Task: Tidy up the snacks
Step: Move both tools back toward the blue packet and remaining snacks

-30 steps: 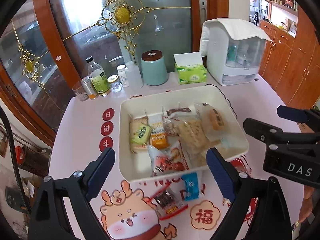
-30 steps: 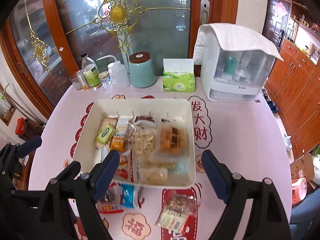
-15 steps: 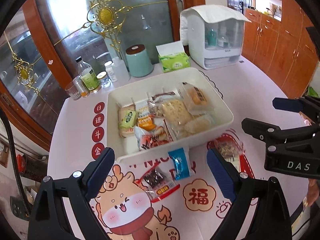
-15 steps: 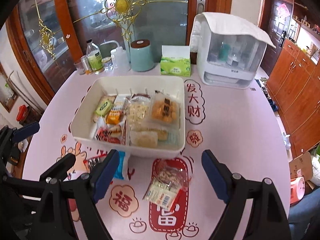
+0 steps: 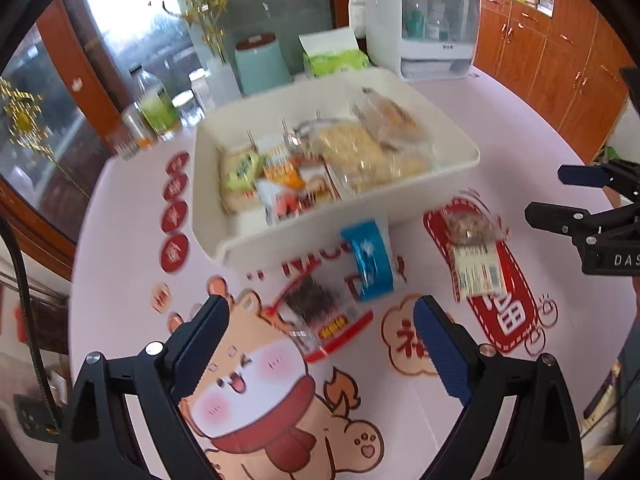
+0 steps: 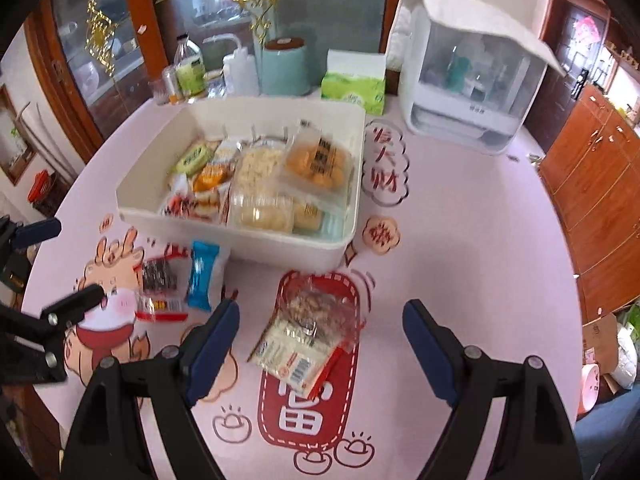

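Note:
A white bin holds several wrapped snacks. Three packets lie on the pink cloth in front of it: a red-edged packet with a dark snack, a blue packet, and a clear bag of nut snacks. My left gripper hangs open just above the red-edged packet, nothing between its fingers. My right gripper stands open over the clear bag, not touching it. Each gripper shows at the edge of the other's view.
Along the table's far edge stand bottles and jars, a teal canister, a green tissue pack and a white dispenser cabinet. Wooden cabinets line the right side. Cartoon prints cover the tablecloth.
Both grippers have come down and back toward the near edge of the table, from over the bin to over the loose packets. Both stay open.

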Tool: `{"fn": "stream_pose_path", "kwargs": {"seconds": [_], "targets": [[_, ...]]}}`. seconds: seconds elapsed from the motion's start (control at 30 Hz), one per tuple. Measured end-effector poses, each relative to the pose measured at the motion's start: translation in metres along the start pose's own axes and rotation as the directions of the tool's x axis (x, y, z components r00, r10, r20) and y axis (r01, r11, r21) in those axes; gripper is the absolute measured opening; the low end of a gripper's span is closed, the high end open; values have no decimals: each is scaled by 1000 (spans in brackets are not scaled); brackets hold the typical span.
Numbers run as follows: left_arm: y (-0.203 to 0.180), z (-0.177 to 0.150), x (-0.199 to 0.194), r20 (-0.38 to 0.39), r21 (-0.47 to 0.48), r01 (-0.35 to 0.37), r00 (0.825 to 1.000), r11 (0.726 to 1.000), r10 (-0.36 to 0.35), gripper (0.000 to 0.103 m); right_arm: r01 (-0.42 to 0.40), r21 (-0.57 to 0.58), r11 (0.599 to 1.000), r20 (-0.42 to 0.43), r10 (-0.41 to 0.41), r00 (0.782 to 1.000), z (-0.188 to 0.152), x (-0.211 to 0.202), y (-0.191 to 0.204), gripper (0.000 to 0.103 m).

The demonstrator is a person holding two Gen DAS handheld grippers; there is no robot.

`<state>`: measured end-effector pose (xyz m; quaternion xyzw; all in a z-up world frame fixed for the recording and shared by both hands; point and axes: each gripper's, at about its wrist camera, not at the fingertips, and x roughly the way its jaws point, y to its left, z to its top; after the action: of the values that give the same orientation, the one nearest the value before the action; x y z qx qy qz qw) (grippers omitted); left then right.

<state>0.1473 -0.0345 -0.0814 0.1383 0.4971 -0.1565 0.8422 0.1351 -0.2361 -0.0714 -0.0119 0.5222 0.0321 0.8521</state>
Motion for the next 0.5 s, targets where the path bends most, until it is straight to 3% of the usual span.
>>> {"fn": "stream_pose_path", "kwargs": {"seconds": [0.27, 0.5], "targets": [[5, -42, 45, -57, 50, 64, 997, 997, -61, 93, -98, 54, 994, -84, 102, 991, -37, 43, -1, 84], [20, -45, 81, -107, 58, 100, 990, 993, -93, 93, -146, -23, 989, -114, 143, 983, -53, 76, 9, 84]]}}
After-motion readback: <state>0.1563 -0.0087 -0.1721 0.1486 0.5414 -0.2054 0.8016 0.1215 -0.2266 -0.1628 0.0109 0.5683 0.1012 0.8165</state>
